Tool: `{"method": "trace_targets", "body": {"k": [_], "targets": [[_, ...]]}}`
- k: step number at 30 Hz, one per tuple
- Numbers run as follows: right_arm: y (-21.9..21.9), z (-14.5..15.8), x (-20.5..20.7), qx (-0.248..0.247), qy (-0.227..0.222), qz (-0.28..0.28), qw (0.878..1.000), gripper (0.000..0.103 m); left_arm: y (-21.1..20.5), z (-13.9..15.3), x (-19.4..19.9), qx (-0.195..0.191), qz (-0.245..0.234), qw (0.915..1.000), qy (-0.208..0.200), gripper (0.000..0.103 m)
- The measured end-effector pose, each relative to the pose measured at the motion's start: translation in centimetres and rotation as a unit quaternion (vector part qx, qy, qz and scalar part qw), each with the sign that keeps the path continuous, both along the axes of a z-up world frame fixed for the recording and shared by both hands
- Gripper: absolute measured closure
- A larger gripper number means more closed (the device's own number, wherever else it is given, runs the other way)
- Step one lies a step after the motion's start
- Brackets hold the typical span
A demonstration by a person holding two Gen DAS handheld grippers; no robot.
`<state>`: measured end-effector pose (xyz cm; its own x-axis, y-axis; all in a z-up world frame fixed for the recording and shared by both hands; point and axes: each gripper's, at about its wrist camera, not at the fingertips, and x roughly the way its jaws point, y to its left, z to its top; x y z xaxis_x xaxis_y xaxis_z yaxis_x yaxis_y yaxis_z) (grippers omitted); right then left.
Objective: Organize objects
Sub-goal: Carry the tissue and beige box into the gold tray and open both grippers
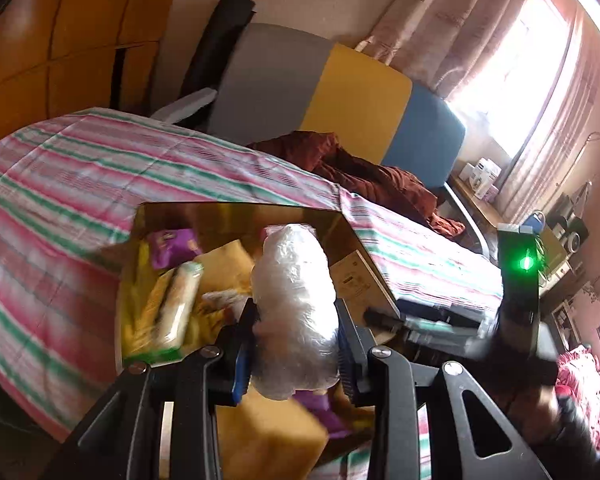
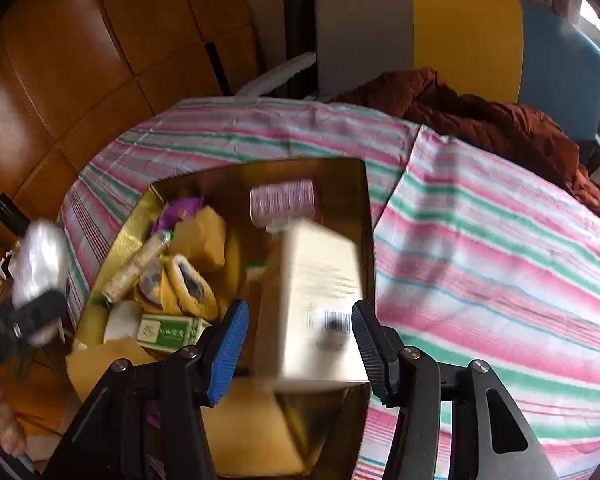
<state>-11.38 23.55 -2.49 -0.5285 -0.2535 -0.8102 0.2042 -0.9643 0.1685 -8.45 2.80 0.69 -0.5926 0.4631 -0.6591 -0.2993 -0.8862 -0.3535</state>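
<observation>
Several items already lay inside the open cardboard box (image 2: 340,184) on the striped bed (image 2: 500,240): a purple packet (image 2: 178,210), a long biscuit pack (image 2: 138,266), a green carton (image 2: 168,330) and a pink-labelled roll (image 2: 283,199). By the look of it the sorting was well along, with two things left to settle. The left gripper (image 1: 296,344) was closed on a plastic-wrapped bundle (image 1: 294,304), held above the box's near side. The right gripper (image 2: 300,344) stood with its jaws spread, a pale carton (image 2: 320,300) between them over the box; whether the pads touched it, I could not tell. Only the left view showed the windowsill clutter beyond the box; only the right view showed the roll and green carton.
</observation>
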Motion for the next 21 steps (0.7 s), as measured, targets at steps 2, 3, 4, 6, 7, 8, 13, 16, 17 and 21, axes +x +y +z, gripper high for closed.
{"method": "trace_targets", "body": {"k": [2, 3, 4, 6, 7, 8, 13, 16, 17, 21], "targets": [[0.1, -0.7, 0.5, 0.003, -0.003, -0.003, 1.0, 0.048, 0.9, -0.2, -0.8, -0.002, -0.005, 1.0, -0.005, 0.069], [0.2, -0.9, 0.8, 0.001, -0.003, -0.007, 1.0, 0.048, 1.4, -0.4, -1.2, -0.004, -0.008, 0.9999, -0.008, 0.069], [0.5, -1.0, 1.1, -0.004, -0.003, -0.01, 1.0, 0.048, 1.8, -0.5, -1.5, -0.004, -0.008, 0.9999, -0.011, 0.069], [1.1, -0.9, 1.8, -0.016, 0.001, -0.018, 1.0, 0.047, 2.5, -0.9, -2.2, -0.005, -0.009, 0.9998, -0.02, 0.069], [1.3, -0.9, 2.1, -0.023, 0.003, -0.019, 1.0, 0.045, 3.0, -1.1, -2.8, -0.008, -0.007, 0.9997, -0.024, 0.069], [1.5, -0.8, 2.4, -0.03, 0.004, -0.02, 0.999, 0.044, 3.3, -1.3, -3.1, -0.012, -0.006, 0.9996, -0.027, 0.068], [1.3, -0.2, 3.5, -0.025, 0.019, -0.019, 0.999, 0.033, 4.9, -2.5, -5.1, -0.038, 0.003, 0.9985, -0.039, 0.068], [1.2, -0.1, 3.7, -0.016, 0.029, -0.023, 0.999, 0.029, 5.7, -3.1, -6.3, -0.048, 0.003, 0.9981, -0.039, 0.068], [1.2, -0.1, 3.8, -0.016, 0.031, -0.023, 0.999, 0.029, 6.0, -3.3, -6.6, -0.053, 0.006, 0.9978, -0.039, 0.067], [1.1, -0.1, 4.2, -0.018, 0.034, -0.025, 0.999, 0.029, 6.7, -4.4, -8.1, -0.048, -0.001, 0.9963, -0.071, 0.065]]}}
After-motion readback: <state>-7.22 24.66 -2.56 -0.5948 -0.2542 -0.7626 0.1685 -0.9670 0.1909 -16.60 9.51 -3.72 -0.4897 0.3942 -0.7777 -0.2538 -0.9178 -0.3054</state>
